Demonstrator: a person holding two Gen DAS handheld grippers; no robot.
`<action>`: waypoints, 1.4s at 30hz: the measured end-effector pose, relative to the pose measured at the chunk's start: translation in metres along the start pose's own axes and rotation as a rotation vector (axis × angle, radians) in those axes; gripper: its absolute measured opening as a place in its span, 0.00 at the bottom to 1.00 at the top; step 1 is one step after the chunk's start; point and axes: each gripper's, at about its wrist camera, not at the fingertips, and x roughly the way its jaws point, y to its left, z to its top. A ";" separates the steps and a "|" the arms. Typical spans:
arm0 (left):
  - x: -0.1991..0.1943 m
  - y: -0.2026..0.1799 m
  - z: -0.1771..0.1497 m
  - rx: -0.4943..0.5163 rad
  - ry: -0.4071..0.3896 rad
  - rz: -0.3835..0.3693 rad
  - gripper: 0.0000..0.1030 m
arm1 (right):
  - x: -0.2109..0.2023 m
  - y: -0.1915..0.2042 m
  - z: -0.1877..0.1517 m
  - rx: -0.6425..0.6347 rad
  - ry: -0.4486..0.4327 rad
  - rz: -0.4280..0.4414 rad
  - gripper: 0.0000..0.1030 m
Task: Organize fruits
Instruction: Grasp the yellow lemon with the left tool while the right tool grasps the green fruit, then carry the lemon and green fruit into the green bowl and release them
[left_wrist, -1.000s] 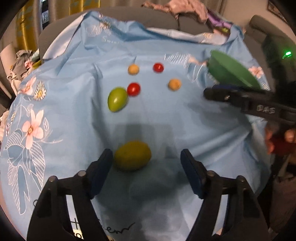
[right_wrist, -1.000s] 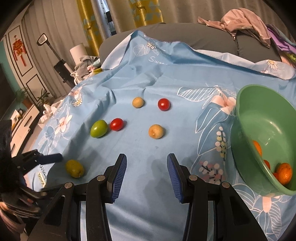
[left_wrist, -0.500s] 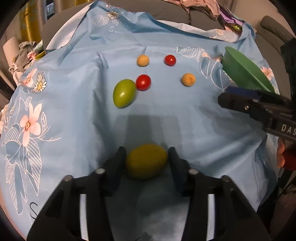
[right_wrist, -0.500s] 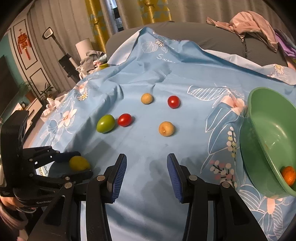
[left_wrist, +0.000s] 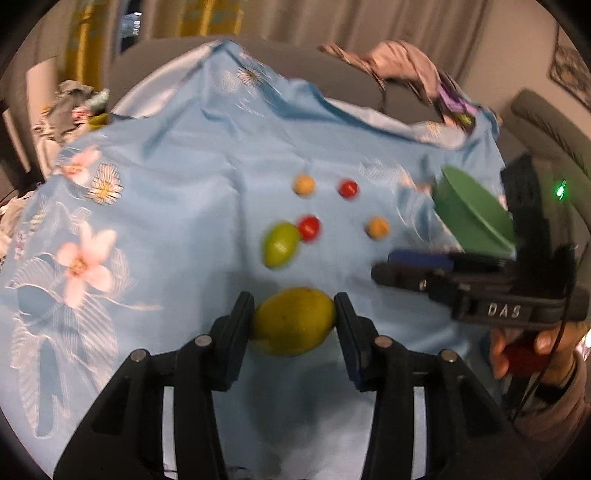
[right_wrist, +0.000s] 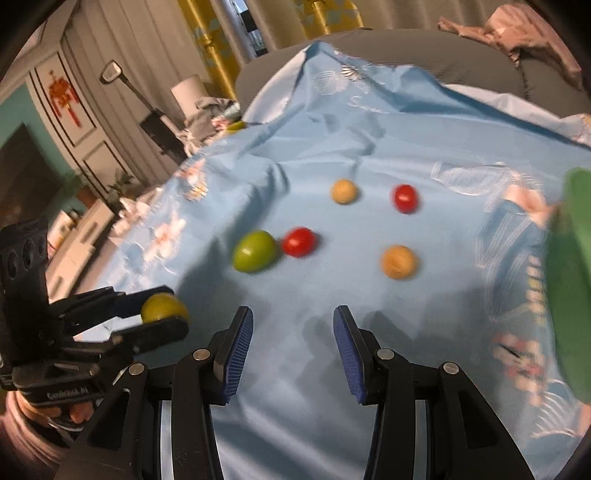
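My left gripper is shut on a yellow-green oval fruit, both pads pressed on its sides, a little above the blue flowered cloth. The right wrist view shows the same fruit held at the lower left. Ahead on the cloth lie a green fruit, two red tomatoes and two tan fruits. A green bowl sits tilted at the right. My right gripper stands open over bare cloth, with nothing between its fingers.
The cloth covers a grey sofa with a heap of clothes on its back. More laundry and a white cabinet lie off the cloth's left side. A hand holds the right gripper's handle.
The left jaws closed on the yellow-green fruit and lifted it slightly off the cloth. The right gripper drifted left, so the green bowl slid to its view's right edge.
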 end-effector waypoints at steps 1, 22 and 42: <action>-0.002 0.006 0.002 -0.014 -0.011 0.006 0.43 | 0.006 0.001 0.003 0.020 0.011 0.022 0.45; -0.010 0.044 -0.002 -0.066 -0.022 -0.030 0.43 | 0.086 0.036 0.046 -0.008 0.122 -0.136 0.39; 0.013 -0.036 0.018 0.050 0.013 -0.143 0.43 | -0.048 -0.017 0.009 0.070 -0.107 -0.167 0.39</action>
